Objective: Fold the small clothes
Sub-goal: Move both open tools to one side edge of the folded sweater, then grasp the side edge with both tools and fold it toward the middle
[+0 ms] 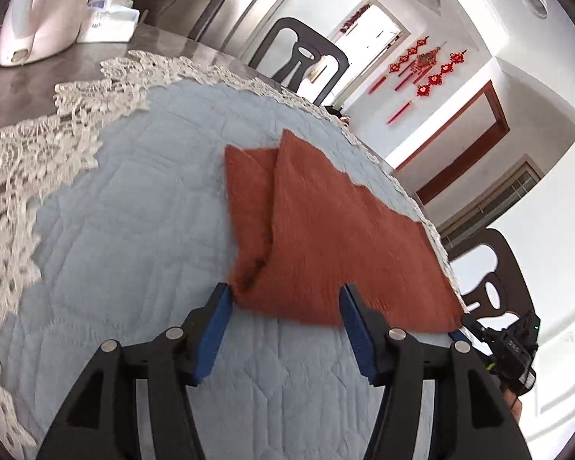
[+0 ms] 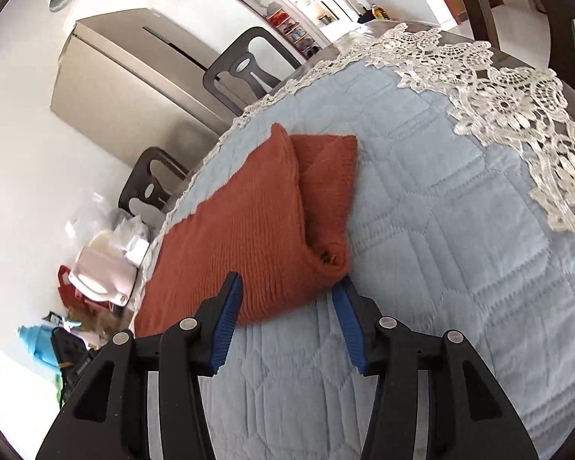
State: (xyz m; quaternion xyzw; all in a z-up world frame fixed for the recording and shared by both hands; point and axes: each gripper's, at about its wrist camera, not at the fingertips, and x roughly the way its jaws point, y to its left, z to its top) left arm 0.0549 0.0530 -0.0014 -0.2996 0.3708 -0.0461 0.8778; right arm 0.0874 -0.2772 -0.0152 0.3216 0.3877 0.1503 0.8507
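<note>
A rust-orange knitted garment (image 1: 326,237) lies folded on a light blue quilted mat (image 1: 134,230), with a second folded layer along one side. My left gripper (image 1: 285,299) is open, and the garment's near edge sits between its blue fingertips (image 1: 220,314) without being pinched. In the right wrist view the same garment (image 2: 249,230) bulges at its folded corner. My right gripper (image 2: 287,287) is open, with that near corner between its blue pads (image 2: 345,322), which do not press on it. The black body of the right gripper (image 1: 510,349) shows by the garment's far right corner.
White lace cloth (image 1: 38,161) borders the mat on a dark table (image 1: 27,76). A white appliance (image 1: 38,19) and a tissue box (image 1: 107,19) stand at the back. Dark chairs (image 1: 299,57) ring the table; a fridge (image 2: 126,76) and floor clutter (image 2: 96,268) lie beyond.
</note>
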